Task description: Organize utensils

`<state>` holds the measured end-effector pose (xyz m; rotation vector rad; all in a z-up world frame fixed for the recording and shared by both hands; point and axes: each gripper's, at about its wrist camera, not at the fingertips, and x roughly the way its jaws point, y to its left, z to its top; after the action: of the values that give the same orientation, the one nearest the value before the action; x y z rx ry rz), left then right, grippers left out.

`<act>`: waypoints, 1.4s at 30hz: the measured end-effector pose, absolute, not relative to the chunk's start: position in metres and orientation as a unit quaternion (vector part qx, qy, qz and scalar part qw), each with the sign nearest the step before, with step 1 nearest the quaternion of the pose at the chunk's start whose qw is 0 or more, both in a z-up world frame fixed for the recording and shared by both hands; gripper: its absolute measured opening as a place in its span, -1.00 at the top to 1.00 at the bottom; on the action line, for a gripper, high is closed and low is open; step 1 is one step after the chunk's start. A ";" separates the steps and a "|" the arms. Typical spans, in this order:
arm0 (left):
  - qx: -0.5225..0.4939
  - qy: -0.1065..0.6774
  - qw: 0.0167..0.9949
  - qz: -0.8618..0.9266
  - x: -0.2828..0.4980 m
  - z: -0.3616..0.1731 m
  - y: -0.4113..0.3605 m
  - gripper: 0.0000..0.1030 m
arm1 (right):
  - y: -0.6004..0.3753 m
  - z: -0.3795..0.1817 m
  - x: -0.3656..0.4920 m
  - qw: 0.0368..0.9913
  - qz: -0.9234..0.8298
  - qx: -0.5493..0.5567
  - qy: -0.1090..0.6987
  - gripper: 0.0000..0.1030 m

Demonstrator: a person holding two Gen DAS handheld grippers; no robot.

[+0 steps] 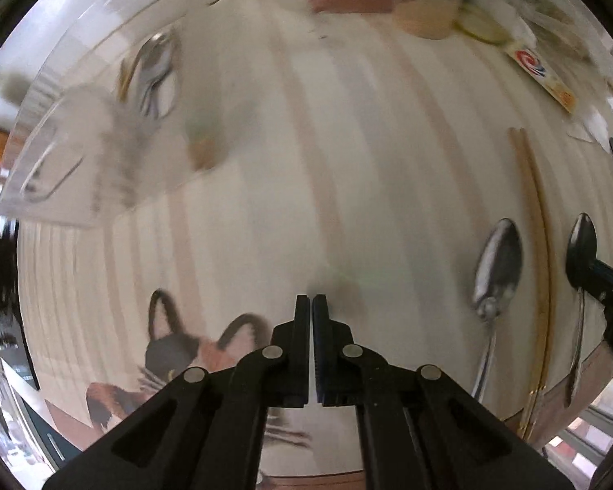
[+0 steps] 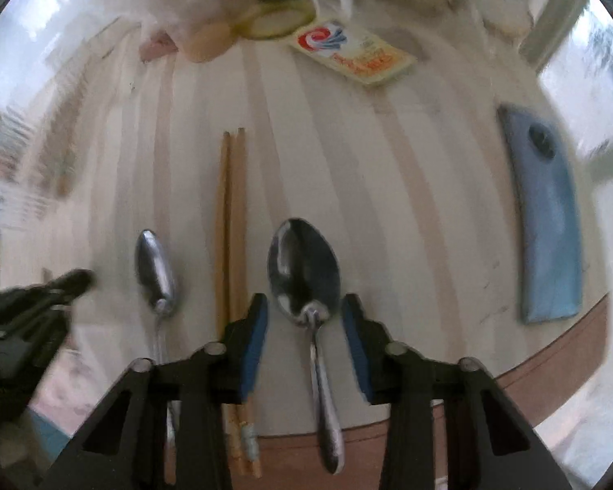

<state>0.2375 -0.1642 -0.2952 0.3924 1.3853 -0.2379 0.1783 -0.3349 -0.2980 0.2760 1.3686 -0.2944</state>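
My right claw (image 2: pixel 304 316) is spread wide around the big spoon (image 2: pixel 304 273), just right of the chopsticks (image 2: pixel 229 220); left claw (image 1: pixel 310 306) pinched empty. I judge sorting barely begun.

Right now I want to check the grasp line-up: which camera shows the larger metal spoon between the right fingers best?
The right wrist view: the larger metal spoon lies whole, centred between the open fingers. The left wrist view shows it only at the edge, partly hidden.

Bright daylight, motion blur, fisheye-warped edges.
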 end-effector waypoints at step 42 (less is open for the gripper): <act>0.145 0.620 0.756 -0.150 0.240 -0.271 -0.159 0.38 | -0.390 -0.265 0.132 0.756 -0.142 0.285 0.572 0.99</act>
<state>0.2398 -0.1585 -0.2708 0.3151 1.3529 -0.3271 0.1321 -0.3901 -0.2650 0.6223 1.2469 -0.3105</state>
